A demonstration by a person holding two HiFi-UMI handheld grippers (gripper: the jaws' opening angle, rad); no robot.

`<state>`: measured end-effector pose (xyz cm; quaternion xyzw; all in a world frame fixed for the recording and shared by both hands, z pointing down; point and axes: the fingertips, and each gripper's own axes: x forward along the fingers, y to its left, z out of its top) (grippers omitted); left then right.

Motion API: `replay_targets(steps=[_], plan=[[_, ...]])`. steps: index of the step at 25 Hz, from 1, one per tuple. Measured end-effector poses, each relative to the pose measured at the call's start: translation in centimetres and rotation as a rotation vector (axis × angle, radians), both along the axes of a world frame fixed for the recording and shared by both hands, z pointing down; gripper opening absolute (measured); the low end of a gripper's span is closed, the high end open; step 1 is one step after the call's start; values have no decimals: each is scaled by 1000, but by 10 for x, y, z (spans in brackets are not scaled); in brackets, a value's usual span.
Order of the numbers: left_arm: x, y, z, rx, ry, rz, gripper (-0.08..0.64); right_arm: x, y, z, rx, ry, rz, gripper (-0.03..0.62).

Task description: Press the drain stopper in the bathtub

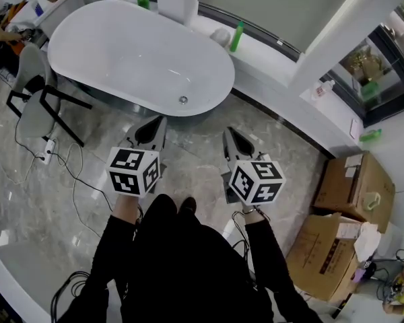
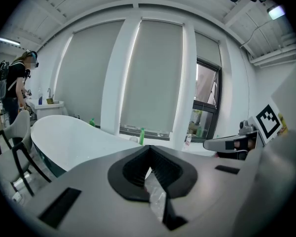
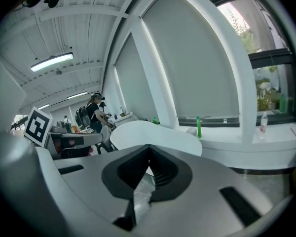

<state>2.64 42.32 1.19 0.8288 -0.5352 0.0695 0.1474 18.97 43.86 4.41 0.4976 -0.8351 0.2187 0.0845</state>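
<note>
A white oval bathtub (image 1: 121,52) stands on the marble floor ahead of me. Its small round metal drain stopper (image 1: 183,99) sits in the tub bottom near the near end. My left gripper (image 1: 161,118) hovers over the floor just short of the tub rim, shut with nothing held. My right gripper (image 1: 227,130) hangs beside it to the right, also shut and empty. In the left gripper view the jaws (image 2: 148,148) meet at their tips with the bathtub (image 2: 74,132) beyond. From the right gripper view the closed jaws (image 3: 149,148) point past the bathtub (image 3: 153,135). The stopper shows in neither gripper view.
A grey chair (image 1: 34,93) stands left of the tub, with a power strip (image 1: 48,148) and cables on the floor. Green bottles (image 1: 237,36) stand on the window ledge. Cardboard boxes (image 1: 353,187) are stacked at the right. A person (image 3: 94,113) works at the far sink.
</note>
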Motion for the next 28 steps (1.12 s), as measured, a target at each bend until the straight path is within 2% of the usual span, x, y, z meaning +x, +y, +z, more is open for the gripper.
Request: replay_targets(steps=[8,14,22,28], plan=[[8,-27,3,-14,-22,5,5,7,-24,5,-15,-12,-2,2],[11,-65,13,-26,-24,20,5,5,-55,12,-27,-3,1,2],[2,-146,40,-70,-8,44,5,-11,-128,26,-58,18,2,2],[-11,-218,66,-139,-7,71,5,-30,-194,43,-111,25,23,2]])
